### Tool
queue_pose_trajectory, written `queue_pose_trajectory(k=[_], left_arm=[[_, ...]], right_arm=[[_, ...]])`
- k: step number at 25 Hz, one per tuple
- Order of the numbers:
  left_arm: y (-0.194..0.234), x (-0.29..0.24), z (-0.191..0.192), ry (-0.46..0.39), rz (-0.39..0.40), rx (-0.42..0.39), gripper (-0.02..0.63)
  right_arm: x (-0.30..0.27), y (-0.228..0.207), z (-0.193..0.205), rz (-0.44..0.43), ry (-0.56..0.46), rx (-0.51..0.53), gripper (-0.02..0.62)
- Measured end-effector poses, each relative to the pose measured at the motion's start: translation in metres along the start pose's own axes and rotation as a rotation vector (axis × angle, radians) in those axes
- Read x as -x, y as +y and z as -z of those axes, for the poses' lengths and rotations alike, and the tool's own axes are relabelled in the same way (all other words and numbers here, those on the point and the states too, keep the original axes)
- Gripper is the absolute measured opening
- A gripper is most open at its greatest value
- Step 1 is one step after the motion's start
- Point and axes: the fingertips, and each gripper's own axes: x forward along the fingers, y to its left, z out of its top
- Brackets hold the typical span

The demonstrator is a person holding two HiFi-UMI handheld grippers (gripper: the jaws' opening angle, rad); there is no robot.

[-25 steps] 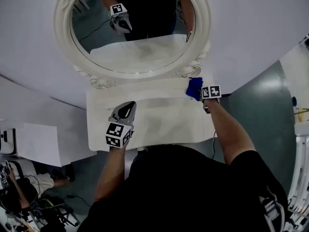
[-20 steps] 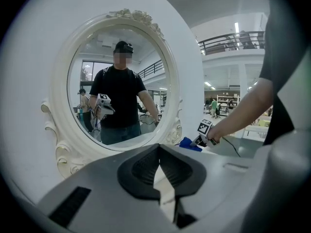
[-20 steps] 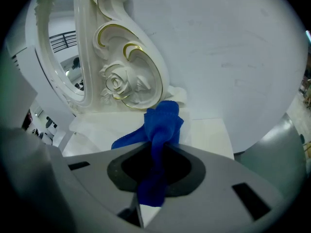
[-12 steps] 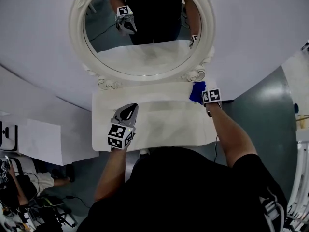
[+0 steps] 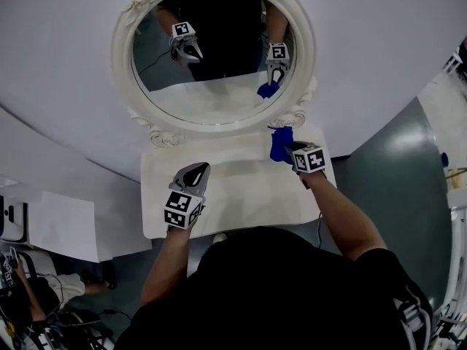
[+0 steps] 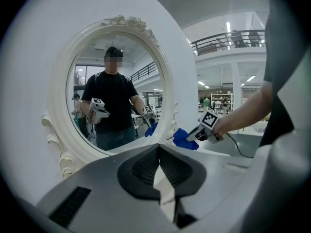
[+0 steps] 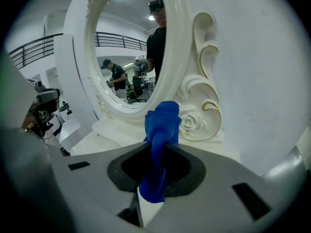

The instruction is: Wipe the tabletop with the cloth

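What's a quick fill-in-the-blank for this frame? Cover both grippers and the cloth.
The right gripper is shut on the ___ cloth.
The left gripper has its fingers together, holding ___.
Both grippers show reflected in the oval ___.
Missing: blue; nothing; mirror.

black short-sleeved t-shirt [image 5: 284, 290]

From where I watch, the mirror [image 5: 215, 57] stands at the back of the tabletop [image 5: 241, 195], against the wall [image 5: 379, 49]. The cloth [image 5: 281, 143] is at the back right corner, just before the mirror's frame, in my right gripper [image 5: 289, 150]. My left gripper [image 5: 198, 168] is over the tabletop's left half, well apart from the cloth.
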Motion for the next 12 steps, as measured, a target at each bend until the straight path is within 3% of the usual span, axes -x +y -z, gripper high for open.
queue_pose_trajectory(k=[12], left_arm=[[0.012,0.011,-0.003,-0.016,0.042,-0.019,0.011]], right_arm=[[0.044,0.094,-0.069,-0.032,-0.191,0.156,0.058]])
